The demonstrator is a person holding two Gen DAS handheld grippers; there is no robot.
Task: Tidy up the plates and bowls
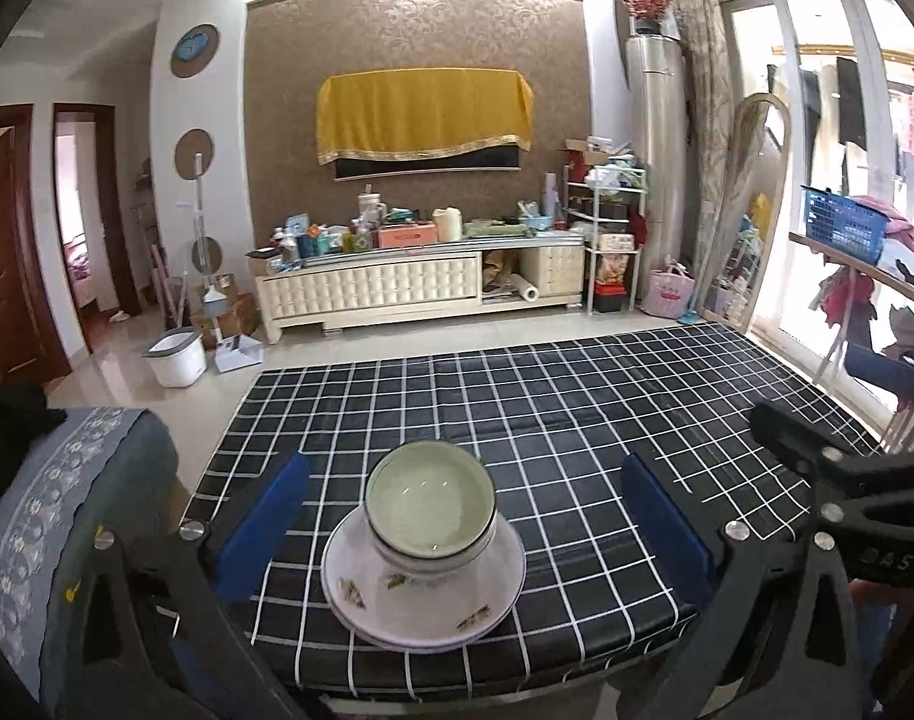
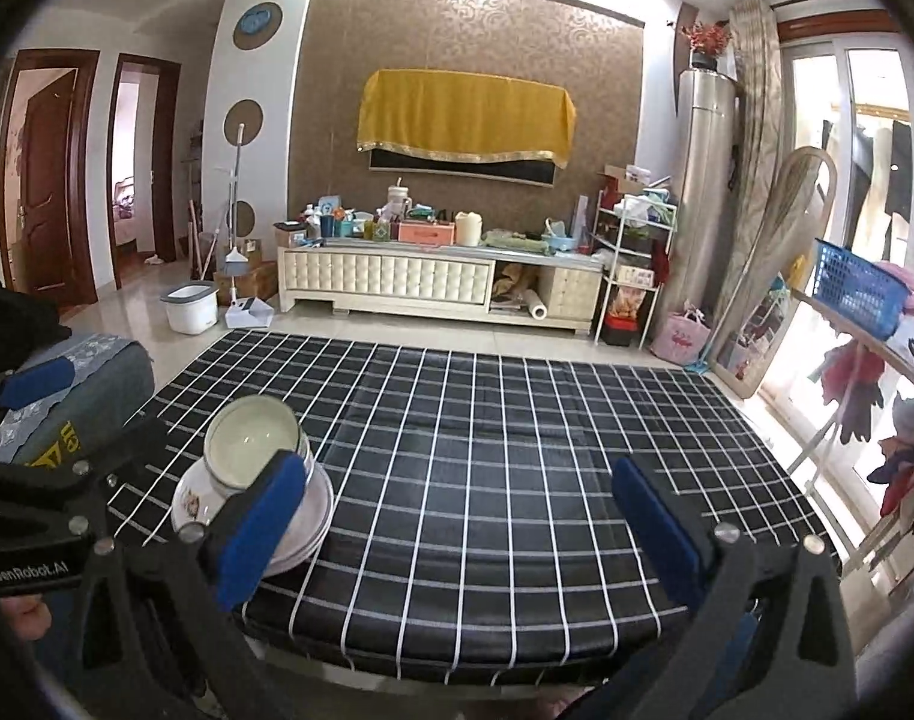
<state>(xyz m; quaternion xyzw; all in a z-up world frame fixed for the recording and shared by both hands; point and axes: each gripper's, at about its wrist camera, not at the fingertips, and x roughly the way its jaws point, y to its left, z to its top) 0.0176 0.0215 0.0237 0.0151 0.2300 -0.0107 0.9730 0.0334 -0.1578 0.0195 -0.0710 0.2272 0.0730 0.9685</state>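
Observation:
A pale green bowl (image 1: 429, 507) stands stacked in another bowl on a stack of white flowered plates (image 1: 423, 600) near the front edge of the black checked table (image 1: 577, 420). My left gripper (image 1: 463, 525) is open, its blue fingers wide on either side of the stack, not touching it. In the right wrist view the bowls (image 2: 252, 444) and plates (image 2: 309, 519) sit at the left, partly hidden behind my left blue finger (image 2: 258, 531). My right gripper (image 2: 450, 528) is open and empty over bare tablecloth (image 2: 517, 450). The right gripper's black body shows at the right in the left wrist view (image 1: 847, 480).
A grey-blue cushioned seat (image 1: 66, 510) stands left of the table. Beyond the table are a white bucket (image 1: 177, 354) on the floor, a cluttered TV cabinet (image 1: 420, 282), and a rack with a blue basket (image 1: 841, 222) at the right.

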